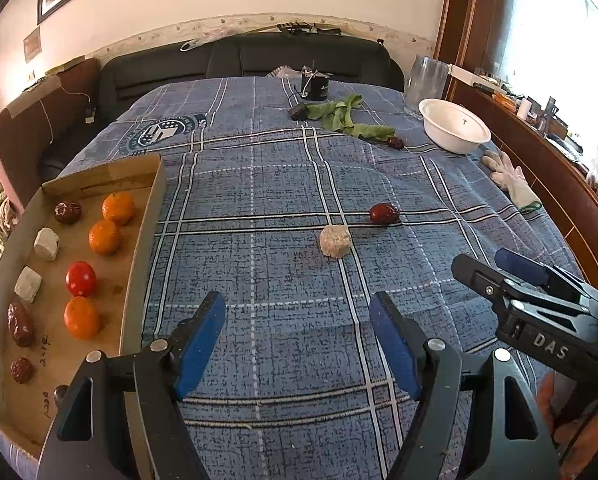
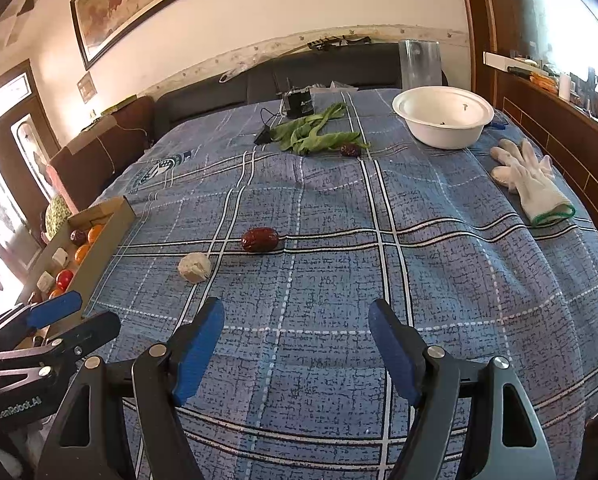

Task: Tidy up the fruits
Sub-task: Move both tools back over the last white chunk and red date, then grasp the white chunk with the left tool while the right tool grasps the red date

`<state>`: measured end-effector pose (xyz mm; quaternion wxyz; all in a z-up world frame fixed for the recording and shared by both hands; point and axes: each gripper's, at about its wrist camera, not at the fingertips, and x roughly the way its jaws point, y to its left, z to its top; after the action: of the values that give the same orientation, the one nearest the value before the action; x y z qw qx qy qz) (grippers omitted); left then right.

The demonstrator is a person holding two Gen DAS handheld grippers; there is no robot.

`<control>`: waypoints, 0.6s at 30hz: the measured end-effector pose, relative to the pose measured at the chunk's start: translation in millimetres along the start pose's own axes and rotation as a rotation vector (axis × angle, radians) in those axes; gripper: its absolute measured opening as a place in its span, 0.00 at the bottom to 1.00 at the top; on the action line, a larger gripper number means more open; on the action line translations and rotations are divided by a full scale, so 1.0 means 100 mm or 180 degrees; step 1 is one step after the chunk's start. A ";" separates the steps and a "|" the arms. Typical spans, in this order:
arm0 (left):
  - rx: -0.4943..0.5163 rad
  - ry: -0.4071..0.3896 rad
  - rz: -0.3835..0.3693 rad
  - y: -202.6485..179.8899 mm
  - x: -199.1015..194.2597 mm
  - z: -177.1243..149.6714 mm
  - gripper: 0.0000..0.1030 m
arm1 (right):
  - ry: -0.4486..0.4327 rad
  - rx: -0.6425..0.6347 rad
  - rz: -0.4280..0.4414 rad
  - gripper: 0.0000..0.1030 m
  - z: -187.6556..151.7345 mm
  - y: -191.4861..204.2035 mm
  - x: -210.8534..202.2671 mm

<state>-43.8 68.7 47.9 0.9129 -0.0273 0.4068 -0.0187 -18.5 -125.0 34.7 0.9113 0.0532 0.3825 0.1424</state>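
I am holding my left gripper (image 1: pixel 297 320) above the plaid blue cloth (image 1: pixel 259 208) with its blue-padded jaws standing wide apart and nothing between them. Ahead of it a pale crumbly lump (image 1: pixel 334 241) and a red date (image 1: pixel 384 213) are lying near each other on the cloth. At my left the cardboard tray (image 1: pixel 139 248) is holding oranges, a red tomato (image 1: pixel 81 279), dates and two whitish chunks. My right gripper (image 1: pixel 499 266) is reaching in from the right edge — jaws parted. Farther back a white bowl (image 1: pixel 455 126) and green leaves (image 1: pixel 347 118) are sitting.
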 end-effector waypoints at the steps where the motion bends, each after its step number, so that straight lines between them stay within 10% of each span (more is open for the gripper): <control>1: -0.0004 0.0009 0.0000 0.01 0.03 0.02 0.71 | 0.0014 -0.0003 0.0003 0.77 0.01 0.01 0.00; 18: -0.0122 0.0185 -0.0022 0.09 0.51 0.24 0.71 | 0.0233 -0.0105 -0.0018 0.77 0.55 0.09 0.46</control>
<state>8.6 75.5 25.4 0.8999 -0.0456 0.4334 -0.0148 49.3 -102.3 43.5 0.8979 0.0318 0.4133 0.1481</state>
